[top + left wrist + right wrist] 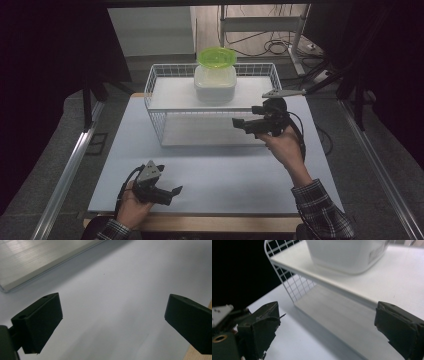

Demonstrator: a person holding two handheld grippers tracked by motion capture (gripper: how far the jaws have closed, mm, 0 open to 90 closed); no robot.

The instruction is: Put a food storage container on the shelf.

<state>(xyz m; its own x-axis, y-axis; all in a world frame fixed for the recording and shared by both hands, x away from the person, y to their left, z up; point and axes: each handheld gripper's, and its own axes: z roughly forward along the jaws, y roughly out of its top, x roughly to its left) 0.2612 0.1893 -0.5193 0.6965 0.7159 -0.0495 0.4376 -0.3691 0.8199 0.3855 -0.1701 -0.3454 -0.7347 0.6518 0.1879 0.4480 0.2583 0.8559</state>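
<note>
no readable text, container label blurred

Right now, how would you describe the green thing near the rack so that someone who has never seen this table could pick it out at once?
Find the white wire rack at the far side of the white table. On its upper shelf stands a white plastic tub, and the green bowl sits on top of that tub. It is the one bright, see-through lime-green thing among white ones.
</note>
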